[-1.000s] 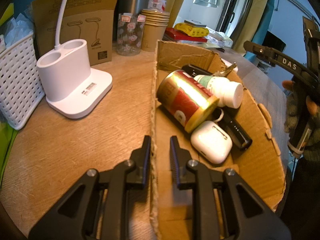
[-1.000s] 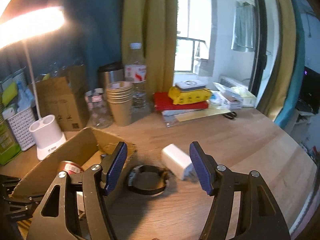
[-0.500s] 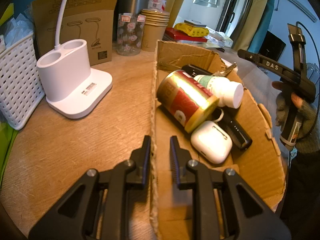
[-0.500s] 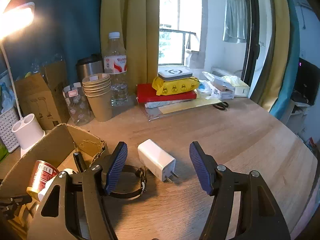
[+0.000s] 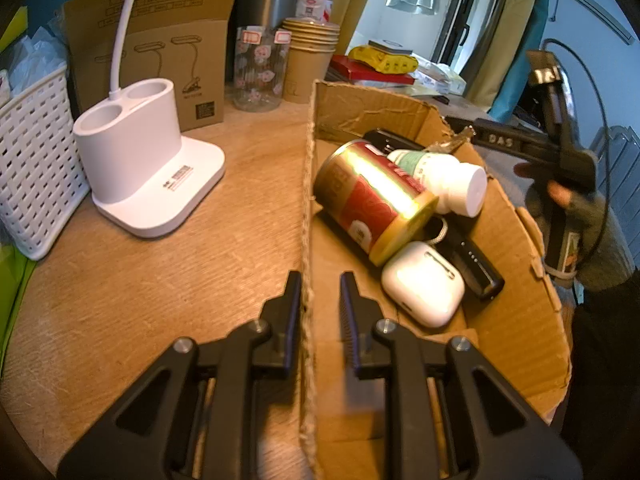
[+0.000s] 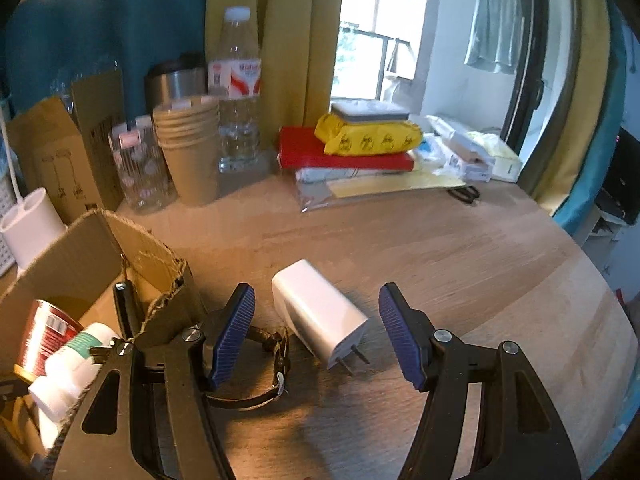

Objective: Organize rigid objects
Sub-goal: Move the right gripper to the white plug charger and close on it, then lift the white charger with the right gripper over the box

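A cardboard box (image 5: 516,280) lies open on the wooden table, holding a red and gold can (image 5: 368,200), a white pill bottle (image 5: 448,180), a white earbud case (image 5: 422,284) and a black power bank (image 5: 476,264). My left gripper (image 5: 320,308) is shut on the box's left wall (image 5: 308,200). In the right wrist view a white wall charger (image 6: 320,312) lies on the table, prongs toward me. My right gripper (image 6: 316,332) stands open around it, blue pads clear of its sides. A black watch strap (image 6: 260,360) lies beside the left finger, by the box corner (image 6: 160,264).
A white lamp base (image 5: 136,168) and a white basket (image 5: 32,168) stand left of the box. Paper cups (image 6: 192,152), a water bottle (image 6: 238,92), a stack of books (image 6: 344,148) and scissors (image 6: 464,192) line the back. A gloved hand (image 5: 576,208) holds the right tool.
My right gripper has come forward and down, so the charger now sits between its fingers and looks larger. The left gripper and the box have not moved.
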`<state>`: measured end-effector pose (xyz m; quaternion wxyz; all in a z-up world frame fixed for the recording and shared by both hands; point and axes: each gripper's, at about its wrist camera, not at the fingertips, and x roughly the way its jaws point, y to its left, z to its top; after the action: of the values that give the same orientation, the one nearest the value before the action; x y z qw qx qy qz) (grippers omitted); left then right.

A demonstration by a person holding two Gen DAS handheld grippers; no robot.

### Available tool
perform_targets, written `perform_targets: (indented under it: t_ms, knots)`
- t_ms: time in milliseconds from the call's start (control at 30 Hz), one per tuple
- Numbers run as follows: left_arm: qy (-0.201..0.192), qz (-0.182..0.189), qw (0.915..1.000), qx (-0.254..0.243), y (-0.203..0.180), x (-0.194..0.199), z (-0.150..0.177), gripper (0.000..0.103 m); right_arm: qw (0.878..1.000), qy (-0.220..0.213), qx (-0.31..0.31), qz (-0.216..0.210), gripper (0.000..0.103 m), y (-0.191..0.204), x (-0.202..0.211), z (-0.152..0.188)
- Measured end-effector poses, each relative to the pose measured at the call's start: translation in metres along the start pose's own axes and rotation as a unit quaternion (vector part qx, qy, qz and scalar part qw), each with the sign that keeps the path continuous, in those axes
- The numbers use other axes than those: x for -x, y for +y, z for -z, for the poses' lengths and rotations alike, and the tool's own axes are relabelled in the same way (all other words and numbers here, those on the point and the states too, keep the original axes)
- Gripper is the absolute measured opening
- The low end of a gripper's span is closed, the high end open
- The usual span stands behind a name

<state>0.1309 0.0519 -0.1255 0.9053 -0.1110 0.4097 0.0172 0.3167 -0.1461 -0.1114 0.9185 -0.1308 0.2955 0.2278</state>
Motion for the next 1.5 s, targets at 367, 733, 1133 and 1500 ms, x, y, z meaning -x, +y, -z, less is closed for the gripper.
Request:
perform_targets:
  t_ms: [367,733,1133,1500]
  knots:
    - [0.0,0.0,1.0,0.0,-0.001,0.0,0.0,0.02,0.999,0.034,-0.001,0.005,0.064,-0.001,-0.024,0.001]
    - [0.0,0.0,1.0,0.0,-0.001,0.0,0.0,0.02,0.998,0.049,-0.038,0.002,0.033,-0.013,-0.028,0.003]
    - [0.0,0.0,1.0,0.0,0.0,0.0,0.0,0.02,0.999,0.001,-0.048,0.011,0.029,-0.015,0.003,-0.005]
    - [0.0,0.0,1.0,0.0,0.0,0.0,0.0,0.02,0.998,-0.023,-0.054,-0.008,0.029,-0.008,0.029,-0.008]
